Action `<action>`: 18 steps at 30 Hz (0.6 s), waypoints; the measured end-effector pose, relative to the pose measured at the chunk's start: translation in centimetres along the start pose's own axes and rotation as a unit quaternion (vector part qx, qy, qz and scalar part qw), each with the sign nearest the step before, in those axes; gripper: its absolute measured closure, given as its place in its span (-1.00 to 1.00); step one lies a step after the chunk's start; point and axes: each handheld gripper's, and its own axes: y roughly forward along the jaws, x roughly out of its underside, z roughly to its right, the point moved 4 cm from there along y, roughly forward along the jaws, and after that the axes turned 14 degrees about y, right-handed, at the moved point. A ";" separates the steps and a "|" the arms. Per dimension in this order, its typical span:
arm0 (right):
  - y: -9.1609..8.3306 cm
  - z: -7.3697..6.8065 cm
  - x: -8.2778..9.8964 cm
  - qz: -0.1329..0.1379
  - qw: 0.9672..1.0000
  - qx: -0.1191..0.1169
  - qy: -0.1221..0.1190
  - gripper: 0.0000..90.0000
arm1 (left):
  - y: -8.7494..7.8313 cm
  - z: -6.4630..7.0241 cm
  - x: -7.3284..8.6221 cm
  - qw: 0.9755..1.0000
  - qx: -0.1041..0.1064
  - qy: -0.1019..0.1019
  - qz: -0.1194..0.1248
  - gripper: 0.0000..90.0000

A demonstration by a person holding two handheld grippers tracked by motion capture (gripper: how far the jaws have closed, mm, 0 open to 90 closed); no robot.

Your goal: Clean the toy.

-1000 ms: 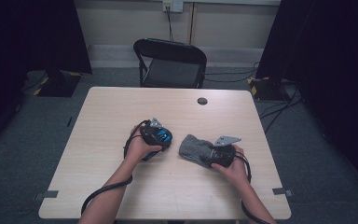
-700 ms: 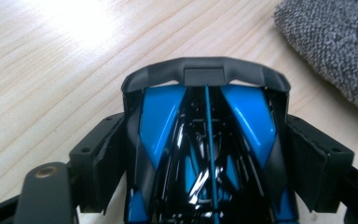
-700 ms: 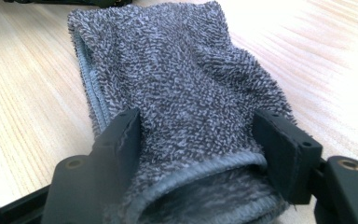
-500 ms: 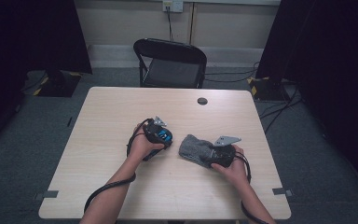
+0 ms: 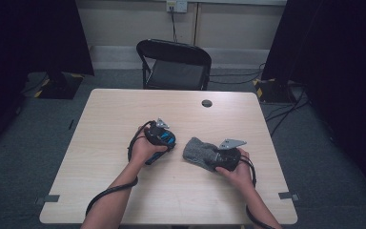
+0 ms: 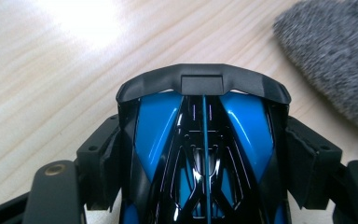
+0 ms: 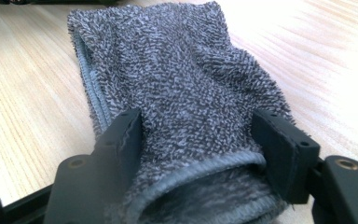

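- Overhead, the pale wood-grain surface stands on grey carpet, with a round black cap near its far edge.
- Behind it stands a black folding chair against a light wall; dark curtains hang at both sides and cables trail over the floor to the right.
- My left gripper has the toy car between its fingers: glossy blue and black, with a black curved bar across its far end. The fingers have just been closing and now sit against the car's flanks, clamped on it.
- From above, that car sits left of centre on the surface, under my left hand.
- My right gripper is clamped on a grey terry cloth, folded, with a stitched hem showing at the near end; the fingers press in on both its sides.
- The cloth lies right of centre, near the car but apart from it.
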 end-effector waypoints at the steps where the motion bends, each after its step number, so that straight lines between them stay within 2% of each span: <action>1: 0.0 0.0 0.0 0.000 1.000 0.000 0.000 -0.23 | 0.0 0.0 0.0 1.000 0.000 0.000 0.000 -0.43; 3: 0.0 0.0 0.0 0.000 1.000 0.000 0.000 -0.21 | -0.3 0.0 -0.1 1.000 0.008 -0.013 0.010 -0.43; 7: 0.0 0.1 0.0 0.003 1.000 0.001 0.003 -0.05 | -0.8 -0.1 -0.1 0.999 0.015 -0.025 0.028 -0.43; 9: 0.0 0.1 -0.1 0.007 1.000 0.004 0.004 0.09 | -1.2 -0.1 -0.1 0.999 0.015 -0.022 0.035 -0.43; 10: 0.0 0.1 -0.1 0.007 1.000 0.004 0.004 0.09 | -1.2 -0.1 -0.1 0.999 0.015 -0.022 0.035 -0.43; 11: -0.1 0.1 -0.1 0.009 1.000 0.006 0.004 0.24 | -1.4 0.0 -0.2 0.999 0.015 -0.020 0.037 -0.43; 12: -0.1 0.1 -0.1 0.009 1.000 0.006 0.004 0.24 | -1.5 0.0 -0.3 0.999 0.014 -0.018 0.038 -0.43; 13: 0.0 0.1 -0.1 0.010 1.000 0.004 0.005 0.35 | -1.9 0.0 -0.4 0.999 0.013 -0.018 0.044 -0.43; 14: 0.0 0.1 -0.1 0.010 1.000 0.004 0.005 0.35 | -1.9 0.0 -0.4 0.999 0.013 -0.018 0.044 -0.43; 18: 0.0 -0.1 -0.1 0.014 1.000 0.012 0.014 0.56 | -2.7 0.0 -0.8 0.998 0.012 -0.013 0.055 -0.43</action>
